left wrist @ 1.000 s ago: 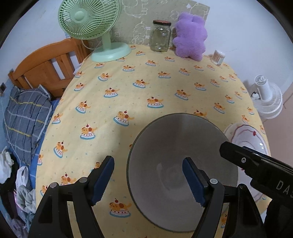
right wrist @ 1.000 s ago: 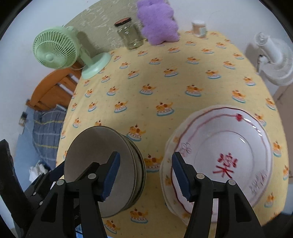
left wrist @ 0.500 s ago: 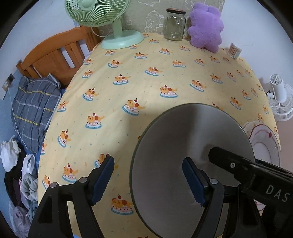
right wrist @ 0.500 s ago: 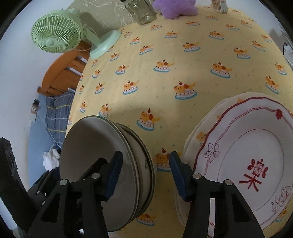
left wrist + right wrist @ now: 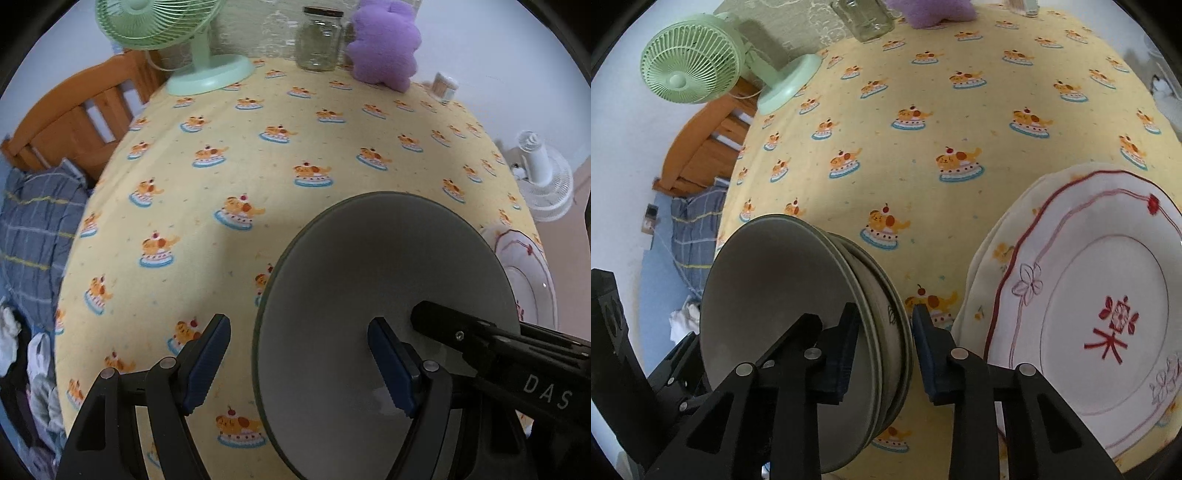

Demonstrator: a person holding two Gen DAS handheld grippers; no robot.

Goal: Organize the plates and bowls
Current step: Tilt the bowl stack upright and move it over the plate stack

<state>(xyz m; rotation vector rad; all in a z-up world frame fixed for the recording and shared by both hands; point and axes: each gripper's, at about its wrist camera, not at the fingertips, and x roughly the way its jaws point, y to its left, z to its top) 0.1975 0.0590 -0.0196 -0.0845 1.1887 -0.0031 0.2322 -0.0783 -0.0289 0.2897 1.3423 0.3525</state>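
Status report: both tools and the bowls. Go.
Right tool just closing, clamped on bowl stack rim. Left tool open, straddling the opposite rim. Plate stack alongside, apart; nothing blocking.

I see a yellow tablecloth (image 5: 258, 177) with little cake pictures all over it. At the far edge stands a green fan (image 5: 173, 40). Next to it is an empty glass jar (image 5: 319, 38) with a dark lid, and a purple fluffy toy (image 5: 384, 48) just beside the jar. A white fan (image 5: 543, 181) is off to the right. A wooden bed frame (image 5: 77, 122) and a blue checked blanket (image 5: 33, 229) are on the left.
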